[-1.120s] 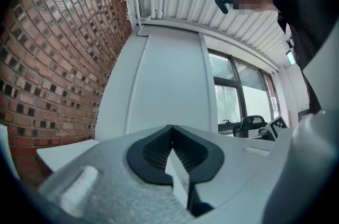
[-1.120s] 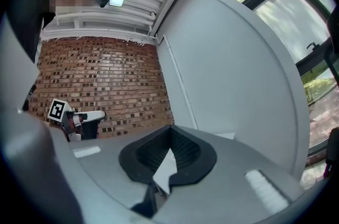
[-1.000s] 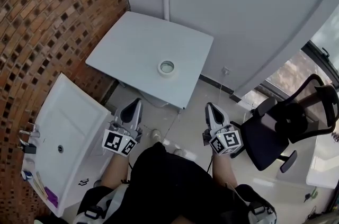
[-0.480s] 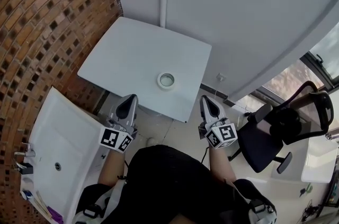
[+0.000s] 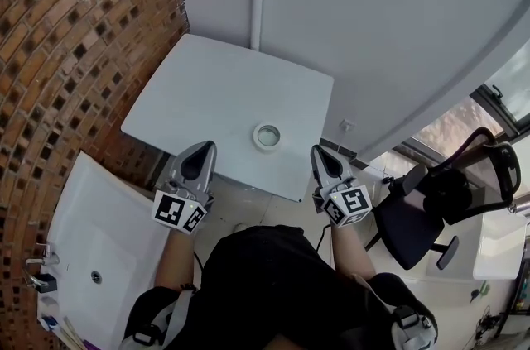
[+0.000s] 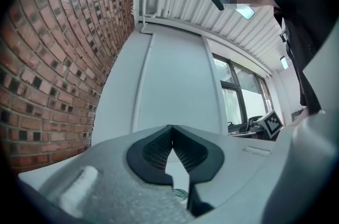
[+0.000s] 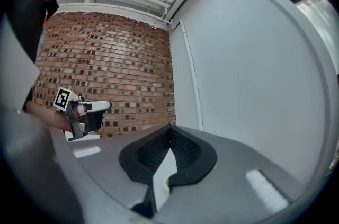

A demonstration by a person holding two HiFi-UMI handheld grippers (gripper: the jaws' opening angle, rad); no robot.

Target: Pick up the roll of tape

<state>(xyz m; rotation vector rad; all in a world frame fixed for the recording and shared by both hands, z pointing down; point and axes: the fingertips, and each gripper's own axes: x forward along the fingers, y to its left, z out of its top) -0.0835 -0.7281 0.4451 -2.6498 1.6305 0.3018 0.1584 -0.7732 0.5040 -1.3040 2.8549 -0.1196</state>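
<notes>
A white roll of tape (image 5: 267, 136) lies flat near the front edge of a small white table (image 5: 207, 92). Both grippers are held short of that edge, one on each side of the roll and apart from it. My left gripper (image 5: 206, 147) has its jaws together with nothing in them, and its tip reaches the table's front left edge. My right gripper (image 5: 318, 150) is shut and empty too, just off the front right corner. In the left gripper view the fingertips (image 6: 170, 127) meet, and a sliver of the roll (image 6: 181, 195) shows below them. The right gripper view shows meeting tips (image 7: 170, 127).
A brick wall (image 5: 74, 34) runs along the left, and a white wall (image 5: 373, 26) stands behind the table. A white sink (image 5: 99, 241) lies at the lower left. A black office chair (image 5: 439, 208) stands at the right by a window.
Both grippers have come forward together to the table's front edge. The roll of tape now lies between them and closer. Both pairs of jaws stayed shut.
</notes>
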